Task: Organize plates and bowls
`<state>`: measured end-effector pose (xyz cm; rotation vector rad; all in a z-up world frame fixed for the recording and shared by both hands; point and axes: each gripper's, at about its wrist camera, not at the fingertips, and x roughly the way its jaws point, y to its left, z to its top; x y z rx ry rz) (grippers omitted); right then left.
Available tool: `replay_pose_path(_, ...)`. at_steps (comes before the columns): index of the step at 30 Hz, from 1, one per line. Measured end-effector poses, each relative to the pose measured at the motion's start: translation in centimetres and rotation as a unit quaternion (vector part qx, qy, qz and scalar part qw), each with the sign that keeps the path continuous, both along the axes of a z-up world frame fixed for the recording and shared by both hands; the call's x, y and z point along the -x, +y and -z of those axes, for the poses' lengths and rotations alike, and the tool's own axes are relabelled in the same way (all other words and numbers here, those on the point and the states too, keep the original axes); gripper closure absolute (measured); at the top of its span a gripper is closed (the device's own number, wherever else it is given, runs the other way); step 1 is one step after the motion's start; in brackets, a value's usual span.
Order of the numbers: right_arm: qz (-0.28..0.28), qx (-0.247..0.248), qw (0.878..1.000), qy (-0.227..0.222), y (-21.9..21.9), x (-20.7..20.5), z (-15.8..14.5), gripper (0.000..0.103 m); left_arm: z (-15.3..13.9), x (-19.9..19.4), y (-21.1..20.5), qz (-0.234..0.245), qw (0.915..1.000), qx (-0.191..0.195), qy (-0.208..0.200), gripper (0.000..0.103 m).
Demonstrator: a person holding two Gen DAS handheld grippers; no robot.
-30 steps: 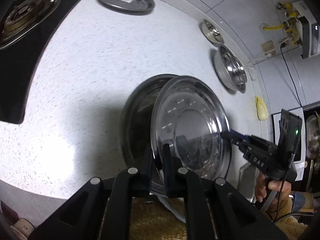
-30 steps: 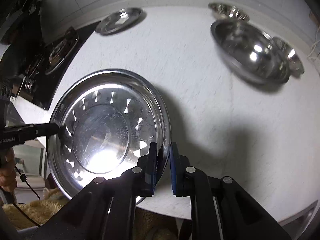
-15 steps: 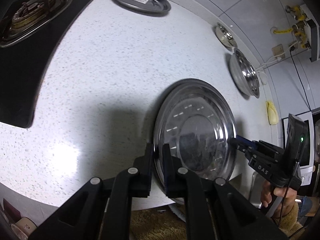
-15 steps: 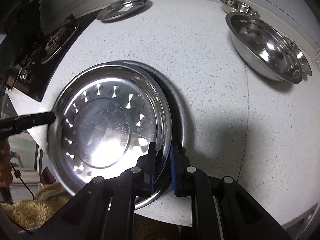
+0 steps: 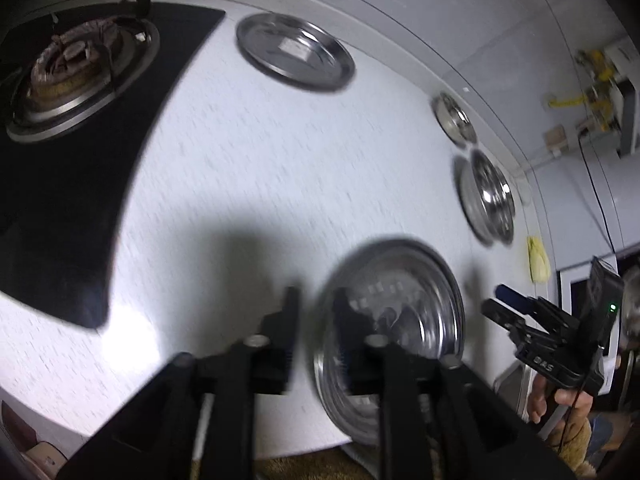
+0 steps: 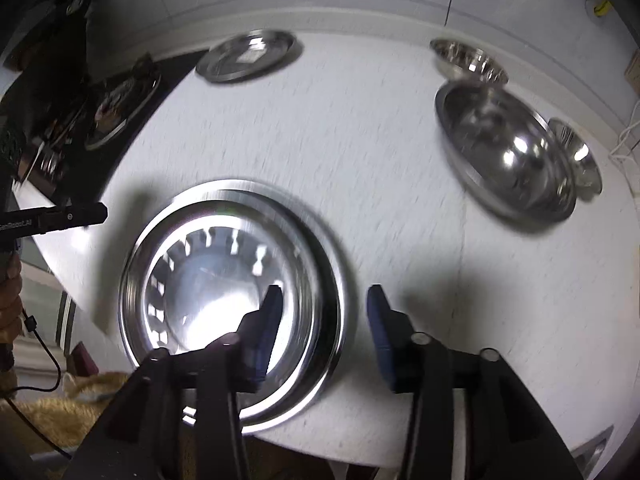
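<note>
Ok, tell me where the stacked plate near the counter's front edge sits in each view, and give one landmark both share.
Left wrist: stacked plate lower centre-right, behind the left gripper's right finger.
Right wrist: stacked plate lower left of centre, under the right gripper's left finger.
Shared landmark: the lone plate at the back wall beside the stove.

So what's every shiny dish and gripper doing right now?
Stacked plates: nested flat on the counter, let go.
Left hand-held gripper: jaws opening, nothing pinched.
Right hand-held gripper: jaws opening, nothing pinched.
Far plate: flat, alone.
Big bowl: upright, empty.
Stove burner: no flame visible.
</note>
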<state>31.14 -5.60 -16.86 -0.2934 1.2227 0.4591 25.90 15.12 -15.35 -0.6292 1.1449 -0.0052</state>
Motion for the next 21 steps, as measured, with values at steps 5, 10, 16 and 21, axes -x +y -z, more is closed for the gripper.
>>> replay_pose_path(5,0.016,-0.034,0.999,-0.002,3.2,-4.5,-0.9,0.046,-0.6,-5.2,4.2,-0.018,0.9997,-0.015,0.002,0.075)
replay_pose_path(10,0.045,-0.089,0.995,0.016,7.6,-11.2,-1.1,0.045,0.1,-11.5,8.5,-0.046,0.9987,-0.017,0.012,0.075)
replay_pose_path(16,0.071,-0.119,0.990,0.036,13.5,-19.2,2.1,0.043,2.5,-19.6,12.6,-0.078,0.9963,-0.019,0.031,0.075)
replay_pose_path(21,0.096,-0.119,0.987,0.055,16.5,-23.9,6.0,0.043,4.2,-22.8,14.2,-0.086,0.9950,-0.026,0.042,0.075)
